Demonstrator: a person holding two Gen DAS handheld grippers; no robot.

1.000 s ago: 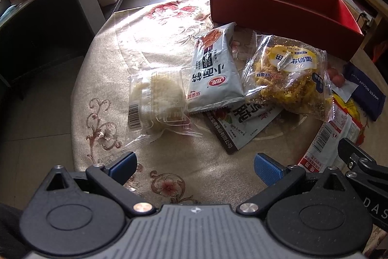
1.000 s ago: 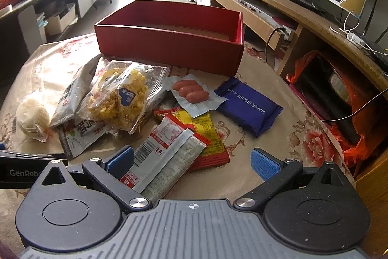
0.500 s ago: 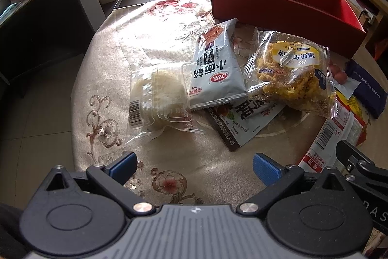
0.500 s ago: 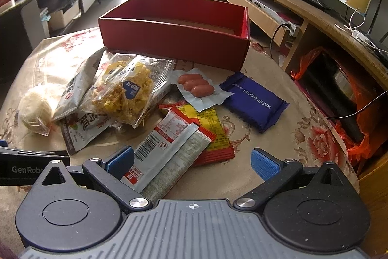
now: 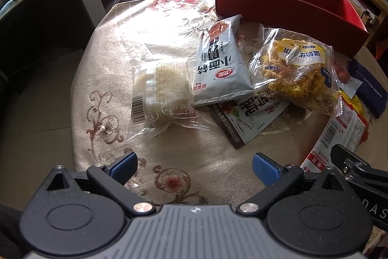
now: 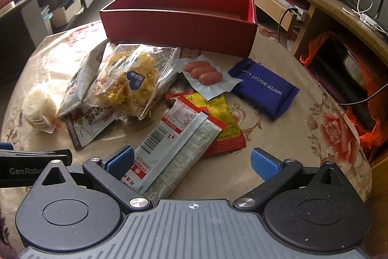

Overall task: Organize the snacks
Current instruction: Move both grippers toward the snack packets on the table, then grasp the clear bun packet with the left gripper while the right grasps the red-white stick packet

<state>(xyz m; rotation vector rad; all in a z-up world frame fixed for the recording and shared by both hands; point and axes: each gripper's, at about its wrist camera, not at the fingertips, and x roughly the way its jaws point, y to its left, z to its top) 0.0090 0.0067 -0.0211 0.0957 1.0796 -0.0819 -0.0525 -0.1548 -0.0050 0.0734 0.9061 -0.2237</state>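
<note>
Two hand-held grippers hover low over the near edge of a round bench (image 5: 104, 69) with a floral cloth, each with its blue-padded fingers spread wide apart and gripping nothing. Ahead of the left hand-held gripper (image 5: 194, 165), at 12 o'clock, lies a clear-wrapped white rice cake (image 5: 162, 94); touching it at 1 o'clock is a white noodle packet (image 5: 219, 64), which overlaps a brown-and-white sachet (image 5: 249, 118). A clear bag of yellow crisp snack (image 5: 295, 74) rests beside the noodle packet at 2 o'clock. The red box (image 5: 286, 4) stands at the far side, open and upright, just behind these packets.

From the right hand-held gripper (image 6: 191, 160), a long white-and-red wrapper (image 6: 174, 145) lies at 12 o'clock, its near end between the fingers without being pinched. It rests on a red-and-yellow packet (image 6: 223, 118). Farther off at 12 o'clock sit three small sausages (image 6: 203, 73) in a sealed pouch, and at 1 o'clock a blue wafer biscuit pack (image 6: 264, 89) lies flat, touching the pouch's edge.
</note>
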